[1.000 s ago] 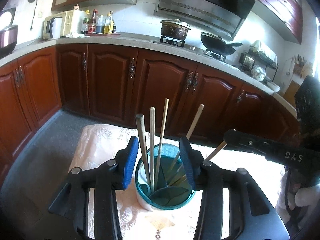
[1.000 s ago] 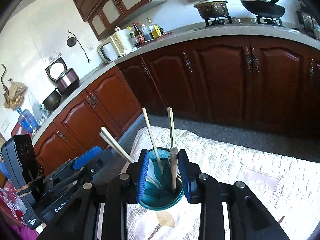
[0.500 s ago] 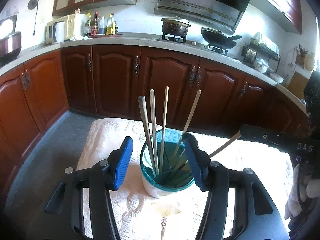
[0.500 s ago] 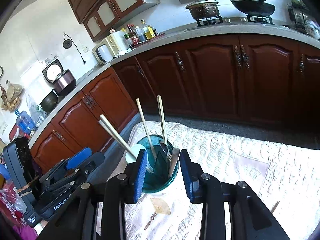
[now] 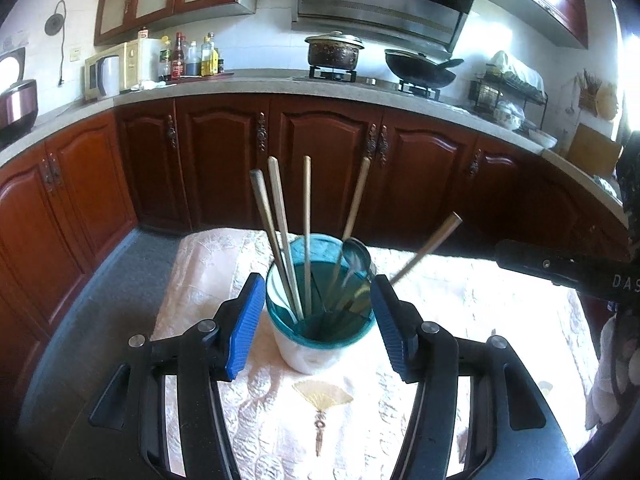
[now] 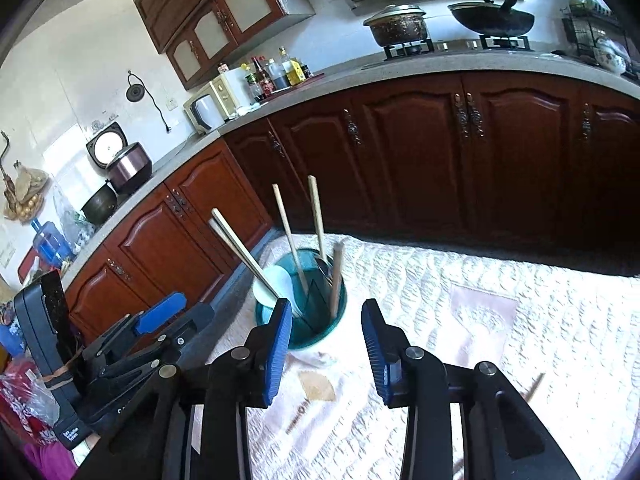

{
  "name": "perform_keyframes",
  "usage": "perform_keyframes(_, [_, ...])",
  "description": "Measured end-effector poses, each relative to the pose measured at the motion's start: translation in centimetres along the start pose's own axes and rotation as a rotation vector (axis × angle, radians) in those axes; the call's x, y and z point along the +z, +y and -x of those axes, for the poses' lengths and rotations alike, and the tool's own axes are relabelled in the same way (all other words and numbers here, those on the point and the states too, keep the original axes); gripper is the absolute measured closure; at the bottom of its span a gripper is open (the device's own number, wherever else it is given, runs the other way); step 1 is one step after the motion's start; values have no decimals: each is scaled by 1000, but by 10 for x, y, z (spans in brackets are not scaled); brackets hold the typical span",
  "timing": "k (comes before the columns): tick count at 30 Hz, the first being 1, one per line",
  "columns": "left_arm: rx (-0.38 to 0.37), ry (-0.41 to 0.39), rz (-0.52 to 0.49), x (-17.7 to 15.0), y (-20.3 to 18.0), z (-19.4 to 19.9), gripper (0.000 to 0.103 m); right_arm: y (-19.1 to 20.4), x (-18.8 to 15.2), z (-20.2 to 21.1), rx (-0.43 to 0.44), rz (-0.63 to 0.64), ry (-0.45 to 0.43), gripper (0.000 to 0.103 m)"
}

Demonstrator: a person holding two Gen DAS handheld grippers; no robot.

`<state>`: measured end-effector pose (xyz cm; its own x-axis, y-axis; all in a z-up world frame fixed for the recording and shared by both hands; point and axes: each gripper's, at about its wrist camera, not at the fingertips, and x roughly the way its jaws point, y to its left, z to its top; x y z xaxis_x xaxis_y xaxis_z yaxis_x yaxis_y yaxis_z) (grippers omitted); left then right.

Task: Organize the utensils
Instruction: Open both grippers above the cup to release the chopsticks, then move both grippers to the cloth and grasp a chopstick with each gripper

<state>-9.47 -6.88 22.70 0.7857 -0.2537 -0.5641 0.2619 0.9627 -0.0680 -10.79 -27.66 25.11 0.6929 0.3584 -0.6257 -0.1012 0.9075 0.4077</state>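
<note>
A teal utensil holder (image 5: 320,320) with a white base stands on the cloth-covered table (image 5: 280,420). Several wooden chopsticks (image 5: 306,216), a metal spoon (image 5: 356,256) and a wooden-handled utensil (image 5: 428,248) lean in it. My left gripper (image 5: 318,324) is open, with the holder just beyond its blue pads (image 5: 244,320) and untouched. In the right wrist view the holder (image 6: 304,320) sits ahead of my right gripper (image 6: 326,340). Its jaws are opening with nothing between them. The left gripper (image 6: 160,316) shows at that view's left edge.
A loose wooden stick (image 6: 534,386) lies on the cream cloth (image 6: 480,320) to the right. Dark red cabinets (image 5: 320,160) run behind the table, with grey floor (image 5: 100,280) to the left. The right gripper's black body (image 5: 560,268) reaches in from the right.
Both grippers drew back from the holder. The left jaws spread wider. The right jaws widened off the wooden-handled utensil, which now leans in the holder.
</note>
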Motion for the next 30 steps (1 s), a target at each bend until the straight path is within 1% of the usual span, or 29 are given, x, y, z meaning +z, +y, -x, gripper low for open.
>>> perform_keyframes(8, [-35,36,-27,-17,-20,0,48,-28,-32,26,-72,-29,24,66])
perform_keyframes(14, [-93,91,-51,-33,-37,-9,48,-74,-62,44,-167,-94,57,66])
perform_keyframes(16, [-113,117,-62,-40,-44,-14,48,-93,-76,43,-214,-124,87,66])
perform_keyframes(19, [-137,160,-77,-48,-54,-24,48,-119,-97,33,-271,-146,146,66])
perform_keyframes(20, [-141,168,-80,-50,-57,-26,48,-127,-104,28,-283,-156,166,68])
perform_keyframes(21, [-148,181,-85,-52,-61,-30,48,-135,-110,21,-287,-170,186,71])
perform_keyframes(24, [-163,204,-96,-57,-69,-35,48,-153,-123,0,-281,-207,221,77])
perform_keyframes(30, [-168,233,-121,-66,-76,-43,48,-183,-130,-35,-289,-295,265,84])
